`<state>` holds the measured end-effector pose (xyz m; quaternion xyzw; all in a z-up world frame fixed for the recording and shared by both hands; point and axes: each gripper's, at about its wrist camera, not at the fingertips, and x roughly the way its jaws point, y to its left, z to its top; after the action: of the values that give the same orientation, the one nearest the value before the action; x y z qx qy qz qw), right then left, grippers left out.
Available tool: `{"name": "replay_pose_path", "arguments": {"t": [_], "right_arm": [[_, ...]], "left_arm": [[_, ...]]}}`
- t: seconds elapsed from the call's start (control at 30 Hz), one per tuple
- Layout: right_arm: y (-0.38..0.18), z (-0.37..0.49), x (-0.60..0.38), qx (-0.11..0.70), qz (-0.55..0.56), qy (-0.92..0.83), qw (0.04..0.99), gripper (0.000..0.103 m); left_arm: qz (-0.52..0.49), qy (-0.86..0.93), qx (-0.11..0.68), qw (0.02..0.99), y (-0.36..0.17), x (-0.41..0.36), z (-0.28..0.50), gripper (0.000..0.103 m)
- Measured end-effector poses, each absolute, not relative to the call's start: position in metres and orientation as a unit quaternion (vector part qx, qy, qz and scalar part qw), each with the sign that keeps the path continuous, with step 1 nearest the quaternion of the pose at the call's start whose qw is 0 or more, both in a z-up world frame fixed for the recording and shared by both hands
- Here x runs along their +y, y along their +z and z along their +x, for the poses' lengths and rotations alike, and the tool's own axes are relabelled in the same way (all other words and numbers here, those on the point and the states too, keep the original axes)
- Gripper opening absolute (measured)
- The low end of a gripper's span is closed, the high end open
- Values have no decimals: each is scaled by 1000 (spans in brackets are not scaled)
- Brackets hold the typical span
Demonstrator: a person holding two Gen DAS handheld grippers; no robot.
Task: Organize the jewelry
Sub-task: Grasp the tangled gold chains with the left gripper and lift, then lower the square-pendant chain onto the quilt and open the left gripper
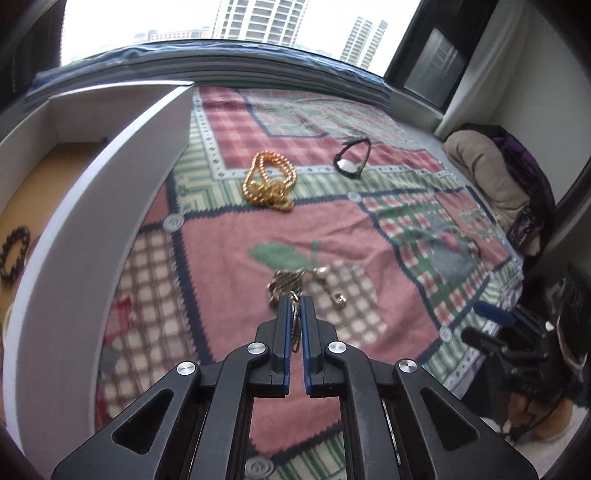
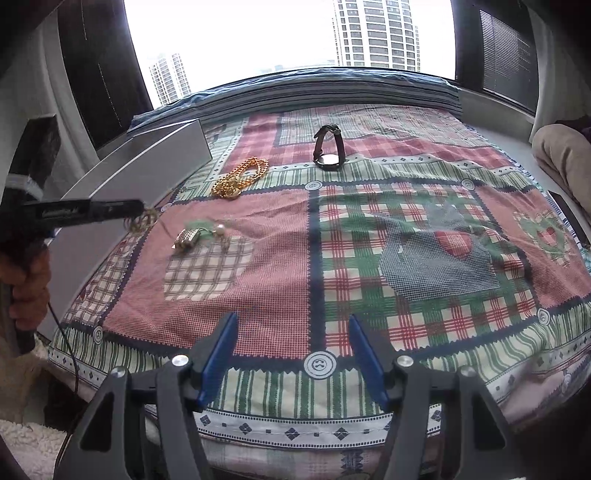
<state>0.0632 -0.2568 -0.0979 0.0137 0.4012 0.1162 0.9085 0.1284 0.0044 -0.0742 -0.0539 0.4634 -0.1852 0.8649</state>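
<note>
Bright daylight from blown-out window [image 2: 280, 40], soft shadows; fisheye-bent edges, dark corners, slight blur in left view

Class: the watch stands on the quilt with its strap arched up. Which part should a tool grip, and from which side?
Probably the top of the strap arch on the watch, from above. The face rests low on the quilt while the strap loops upright and clear of the cloth, so open fingers could likely straddle the thin band there. The right tool is open and holds nothing.

patchwork bedspread [image 2: 369, 236] | tower blocks [image 2: 375, 33] through window | beige cushion [image 1: 487, 173] at right
</note>
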Motion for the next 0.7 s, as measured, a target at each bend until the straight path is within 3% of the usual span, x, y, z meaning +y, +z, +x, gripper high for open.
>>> {"name": "replay_pose_path", "arguments": {"t": [0.13, 0.2, 0.27, 0.33, 0.7], "right_arm": [[-96, 61, -248, 401, 6, 121, 908, 63], [-95, 59, -243, 400, 3, 124, 908, 63], [-94, 57, -239, 400, -1, 126, 908, 63], [-93, 55, -235, 401, -2, 128, 907, 63], [-98, 52, -226, 412, -10, 135, 901, 63]], "left_arm": [[-43, -151, 470, 869, -86, 19, 107, 5], [-41, -143, 469, 871, -88, 24, 101, 21], [-47, -139, 464, 873, -89, 29, 96, 49], [-53, -146, 460, 874, -87, 29, 94, 57], [-29, -164, 445, 880, -87, -3, 100, 71]]}}
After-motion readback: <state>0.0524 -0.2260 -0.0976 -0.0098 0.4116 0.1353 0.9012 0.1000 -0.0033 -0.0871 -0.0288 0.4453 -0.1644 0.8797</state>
